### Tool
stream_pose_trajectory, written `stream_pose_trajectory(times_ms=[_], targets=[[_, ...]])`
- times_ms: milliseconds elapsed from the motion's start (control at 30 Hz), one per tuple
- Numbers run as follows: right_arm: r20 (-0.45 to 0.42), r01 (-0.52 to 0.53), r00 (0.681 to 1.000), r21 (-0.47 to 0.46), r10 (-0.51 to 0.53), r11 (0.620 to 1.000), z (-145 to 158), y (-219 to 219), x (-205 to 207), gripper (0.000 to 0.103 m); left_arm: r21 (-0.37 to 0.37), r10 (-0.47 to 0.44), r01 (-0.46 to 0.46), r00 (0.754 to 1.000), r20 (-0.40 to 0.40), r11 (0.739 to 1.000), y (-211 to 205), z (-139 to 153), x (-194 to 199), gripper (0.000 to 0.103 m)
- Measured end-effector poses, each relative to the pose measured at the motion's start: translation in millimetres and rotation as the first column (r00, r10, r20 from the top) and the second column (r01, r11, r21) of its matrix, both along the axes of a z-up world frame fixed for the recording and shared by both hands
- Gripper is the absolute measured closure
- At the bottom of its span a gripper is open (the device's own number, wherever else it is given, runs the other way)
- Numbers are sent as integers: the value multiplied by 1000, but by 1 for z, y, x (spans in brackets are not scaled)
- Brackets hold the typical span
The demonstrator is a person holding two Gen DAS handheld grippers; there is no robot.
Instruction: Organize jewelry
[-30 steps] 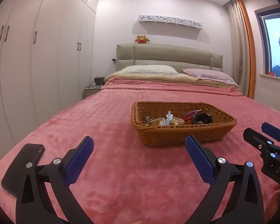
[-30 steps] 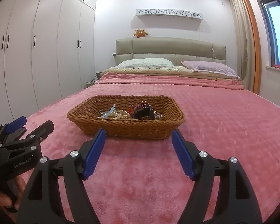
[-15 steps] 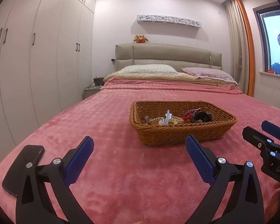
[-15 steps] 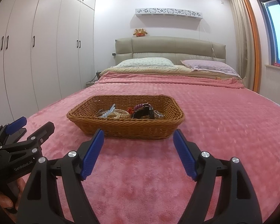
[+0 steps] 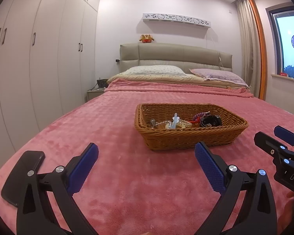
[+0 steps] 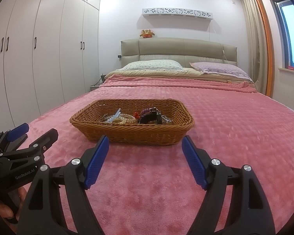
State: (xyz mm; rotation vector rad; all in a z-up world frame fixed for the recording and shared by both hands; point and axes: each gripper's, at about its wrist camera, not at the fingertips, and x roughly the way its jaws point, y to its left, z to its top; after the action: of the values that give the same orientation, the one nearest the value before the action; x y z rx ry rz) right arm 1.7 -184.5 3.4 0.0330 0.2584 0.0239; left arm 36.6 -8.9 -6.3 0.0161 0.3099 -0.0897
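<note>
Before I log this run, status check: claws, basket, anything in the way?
Both claws open, empty: left, right. Basket ahead on blanket, jewelry inside. Path clear.

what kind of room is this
A bedroom, by all signs: a made bed with a pink blanket, two pillows against a padded headboard, and a wall of tall wardrobes. The wicker basket of jewelry sits on the bed.

Right hand-held gripper spread wide, nothing between its blue pads, low over pink blanket. Wicker basket just ahead of fingertips, slightly left. Inside: pale bead bracelets, light blue clip, black band. Left hand-held gripper far left, also open.
</note>
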Motion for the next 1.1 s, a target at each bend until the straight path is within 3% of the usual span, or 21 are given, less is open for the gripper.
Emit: stream_pose_trajectory(times_ms=[1100], targets=[[-4, 0, 1000, -3, 0, 1000, -1, -2, -1, 26, -4, -2, 2, 1000, -7, 1000, -1, -2, -1, 8]])
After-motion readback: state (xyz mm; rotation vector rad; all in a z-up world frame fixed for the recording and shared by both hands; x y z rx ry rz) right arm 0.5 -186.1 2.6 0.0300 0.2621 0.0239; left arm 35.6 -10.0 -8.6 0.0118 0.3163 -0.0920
